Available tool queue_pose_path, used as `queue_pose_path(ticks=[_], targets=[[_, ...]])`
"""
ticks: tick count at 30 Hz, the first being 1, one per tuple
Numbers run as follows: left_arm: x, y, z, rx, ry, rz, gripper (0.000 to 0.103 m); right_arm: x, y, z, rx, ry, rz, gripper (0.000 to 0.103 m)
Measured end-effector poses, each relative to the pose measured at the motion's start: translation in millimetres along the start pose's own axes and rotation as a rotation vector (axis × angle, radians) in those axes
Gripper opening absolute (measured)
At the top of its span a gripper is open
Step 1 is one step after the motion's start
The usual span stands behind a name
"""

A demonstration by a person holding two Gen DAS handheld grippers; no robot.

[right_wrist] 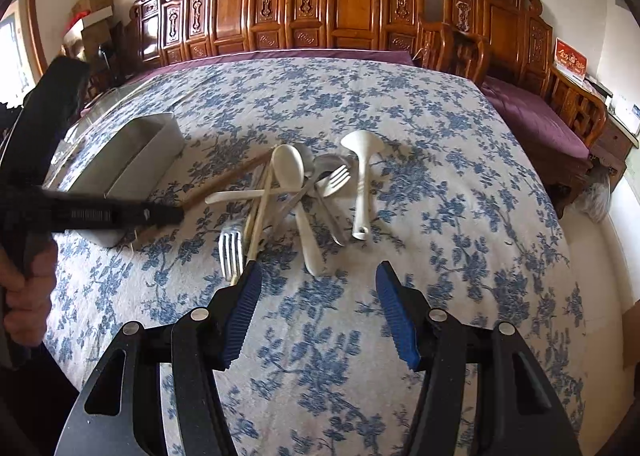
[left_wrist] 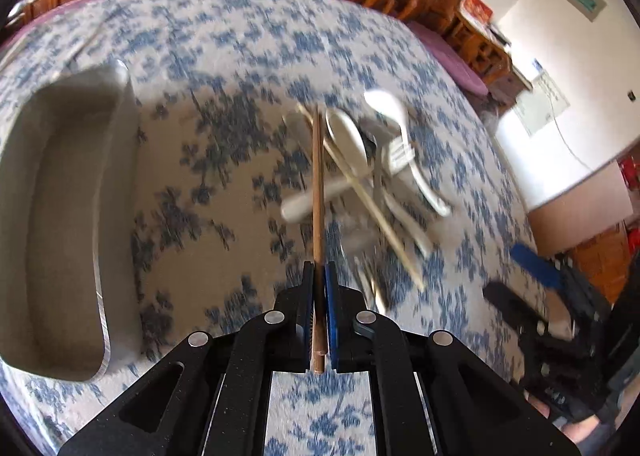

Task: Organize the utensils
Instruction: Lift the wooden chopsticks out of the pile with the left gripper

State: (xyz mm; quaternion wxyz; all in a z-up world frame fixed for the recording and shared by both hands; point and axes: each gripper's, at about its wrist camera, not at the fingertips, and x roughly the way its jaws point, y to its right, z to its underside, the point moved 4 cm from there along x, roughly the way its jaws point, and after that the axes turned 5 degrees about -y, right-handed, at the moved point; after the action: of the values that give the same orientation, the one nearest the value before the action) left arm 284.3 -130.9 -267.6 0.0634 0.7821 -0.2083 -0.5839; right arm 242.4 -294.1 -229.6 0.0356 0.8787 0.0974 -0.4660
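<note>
1. Left gripper [left_wrist: 320, 276] was clamped on the chopstick [left_wrist: 318, 191], its axis toward 12 o'clock
2. Tray [left_wrist: 116, 191] lay at 9 o'clock, nearer this hand
3. Right gripper [right_wrist: 318, 276] stood open, empty

A table covered in a blue-and-white floral cloth [right_wrist: 400, 127]. On it sit a grey rectangular tray [right_wrist: 136, 159] at the left and a tangled pile of spoons, forks and chopsticks [right_wrist: 304, 191] near the middle.
</note>
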Motion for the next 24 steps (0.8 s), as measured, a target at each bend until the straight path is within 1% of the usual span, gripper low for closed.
queue_pose_path(ticks=[8, 12, 16, 21, 22, 24], targets=[[14, -3, 17, 0.049, -0.034, -0.04, 0.005, 5, -12, 1, -0.005, -0.013, -0.007, 0.062], [17, -4, 19, 0.07, -0.03, -0.044, 0.005, 6, -13, 2, -0.003, -0.018, -0.005, 0.062], [14, -4, 17, 0.082, -0.013, -0.069, 0.005, 7, -13, 2, -0.004, -0.02, -0.004, 0.062], [6, -9, 15, 0.08, 0.019, -0.033, 0.005, 14, -16, 1, -0.007, -0.031, -0.005, 0.062], [4, -9, 15, 0.085, 0.025, -0.029, 0.003, 16, -17, 2, -0.009, -0.034, -0.005, 0.062], [6, -9, 15, 0.093, 0.021, -0.036, 0.002, 19, -20, 1, -0.012, -0.041, -0.004, 0.062]])
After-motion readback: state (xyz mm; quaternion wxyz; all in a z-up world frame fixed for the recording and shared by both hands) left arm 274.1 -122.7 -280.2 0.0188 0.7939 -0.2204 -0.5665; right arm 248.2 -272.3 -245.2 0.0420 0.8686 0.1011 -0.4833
